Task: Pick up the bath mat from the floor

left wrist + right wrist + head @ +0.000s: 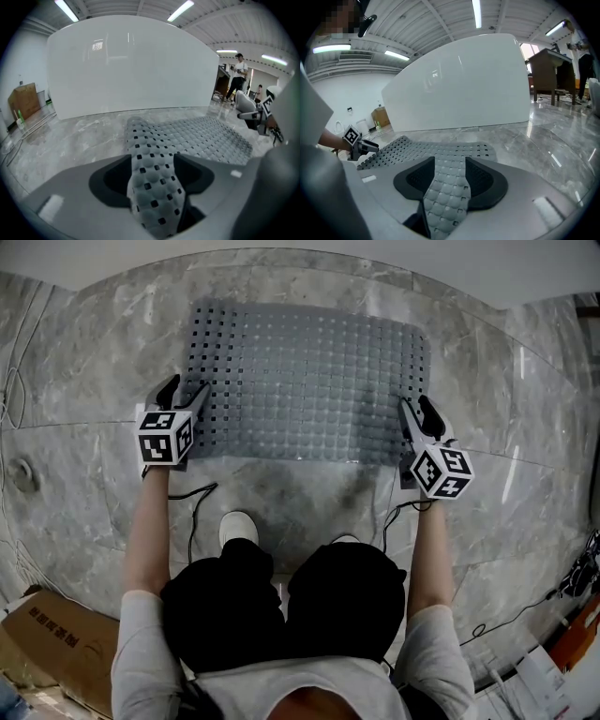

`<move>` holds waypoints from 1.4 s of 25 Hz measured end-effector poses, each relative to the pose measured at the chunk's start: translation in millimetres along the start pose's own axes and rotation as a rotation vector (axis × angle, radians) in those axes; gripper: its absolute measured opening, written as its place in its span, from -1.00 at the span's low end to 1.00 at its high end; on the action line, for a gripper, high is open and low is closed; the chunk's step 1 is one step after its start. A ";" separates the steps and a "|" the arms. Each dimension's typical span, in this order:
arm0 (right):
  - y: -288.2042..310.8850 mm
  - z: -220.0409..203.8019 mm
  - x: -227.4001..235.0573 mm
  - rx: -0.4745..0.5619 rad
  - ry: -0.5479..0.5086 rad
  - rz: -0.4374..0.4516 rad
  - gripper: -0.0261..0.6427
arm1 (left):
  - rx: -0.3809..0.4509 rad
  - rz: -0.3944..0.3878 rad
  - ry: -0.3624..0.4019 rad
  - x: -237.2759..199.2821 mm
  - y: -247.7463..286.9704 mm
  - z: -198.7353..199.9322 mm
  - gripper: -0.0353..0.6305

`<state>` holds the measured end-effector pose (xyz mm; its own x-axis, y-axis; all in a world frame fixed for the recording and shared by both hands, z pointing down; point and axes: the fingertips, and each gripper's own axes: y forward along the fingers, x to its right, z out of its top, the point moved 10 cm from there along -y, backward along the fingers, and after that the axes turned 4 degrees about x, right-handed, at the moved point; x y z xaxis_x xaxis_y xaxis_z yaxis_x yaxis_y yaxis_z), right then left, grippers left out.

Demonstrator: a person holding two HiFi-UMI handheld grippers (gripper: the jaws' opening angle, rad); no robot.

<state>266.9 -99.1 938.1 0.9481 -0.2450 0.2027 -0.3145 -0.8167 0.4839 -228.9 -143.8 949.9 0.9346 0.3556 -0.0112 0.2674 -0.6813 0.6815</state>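
Clearly the bath mat [309, 381] is on the ground: it lies spread flat on the grey marble floor [94, 362], its far edge toward a white panel and its near edge just ahead of the crouching person's knees. The left gripper [185, 388] sits at the mat's near left corner and the right gripper [416, 407] at its near right corner, both angled downward. Each one has its jaws standing apart, and each gripper view shows a strip of the studded, hole-punched surface filling the gap between the pads. Nothing shows the pads squeezing it, so I read both as unclosed and not yet holding. The mat looks like thin, soft rubber or plastic: probably light, limp rather than stiff, and likely to sag in the middle when raised by two corners. Its bumpy top should give the pads decent purchase, but the edge lies flush on polished stone, so working a jaw beneath it may be the awkward part. Taking a deep bite at both near corners, well apart, seems the best way to keep it level and stop it folding or slipping free.
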 end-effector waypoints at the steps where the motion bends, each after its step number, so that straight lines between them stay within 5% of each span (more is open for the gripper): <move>1: 0.1 -2.7 2.2 -0.006 0.005 -0.005 -0.30 | -0.004 0.003 -0.012 -2.0 1.3 -1.3 -0.05; 20: 11.4 -40.4 36.2 -0.128 0.048 -0.125 -0.21 | -0.086 -0.007 -0.095 -16.9 21.9 -21.6 0.08; 35: 28.2 -63.8 57.2 -0.226 0.060 -0.189 -0.02 | -0.116 -0.021 -0.072 -8.1 32.2 -26.1 0.11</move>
<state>309.2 -102.8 1017.6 0.9885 -0.0625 0.1376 -0.1412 -0.7062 0.6938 -234.0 -151.8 991.0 0.9447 0.3192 -0.0757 0.2618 -0.5946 0.7602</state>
